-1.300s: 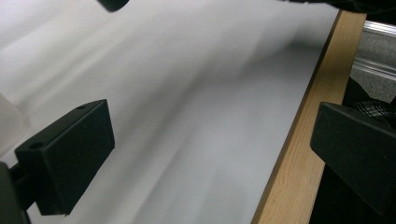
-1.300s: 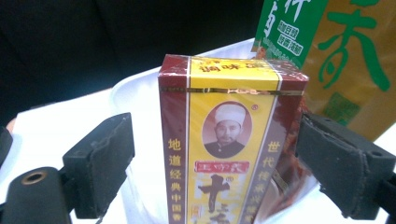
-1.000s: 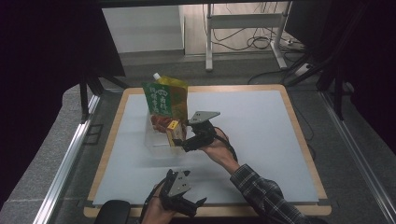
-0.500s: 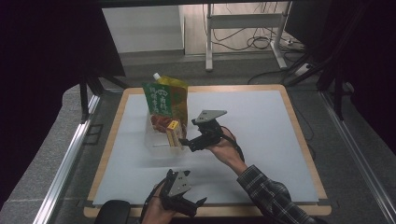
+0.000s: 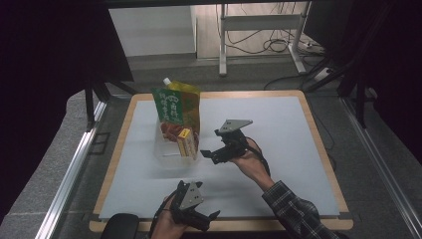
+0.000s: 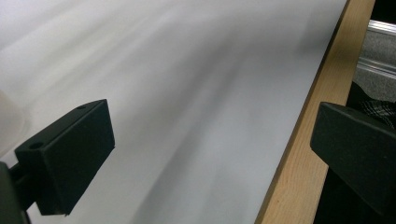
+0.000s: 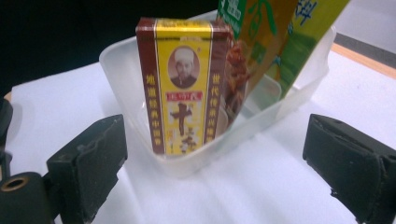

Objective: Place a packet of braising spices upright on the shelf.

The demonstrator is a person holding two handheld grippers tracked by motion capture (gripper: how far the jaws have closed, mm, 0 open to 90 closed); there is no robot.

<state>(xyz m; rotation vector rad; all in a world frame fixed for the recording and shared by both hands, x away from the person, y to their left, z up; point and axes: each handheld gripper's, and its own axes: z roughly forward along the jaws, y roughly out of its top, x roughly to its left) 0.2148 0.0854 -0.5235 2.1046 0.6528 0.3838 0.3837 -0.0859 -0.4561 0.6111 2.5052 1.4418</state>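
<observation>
- Two black two-jaw grippers work over a white table mat framed by a light wooden border (image 5: 318, 144).
- Right gripper (image 5: 209, 155) hovers near the centre of the mat, jaws spread wide and holding nothing, aimed toward 9 o'clock at a clear plastic tub (image 5: 169, 158).
- Inside the tub, a small yellow-and-maroon carton (image 7: 183, 86) stands upright against the wall nearest the right gripper; seen from the right gripper view it sits between the two jaws' lines but apart from them.
- Behind the carton, toward 11 o'clock, a tall green-and-yellow spouted pouch (image 5: 176, 105) leans in the same tub, rising well above its rim.
- Left gripper (image 5: 206, 218) rests at 6 o'clock by the near wooden edge, jaws wide apart and empty; its own view shows bare mat and the wooden border (image 6: 299, 140) running between the jaws.
- Open white surface lies from 12 through 5 o'clock of the right gripper, and between the tub and the near edge.
- The tub sits left of centre, near but clear of the mat's 9 o'clock edge.
</observation>
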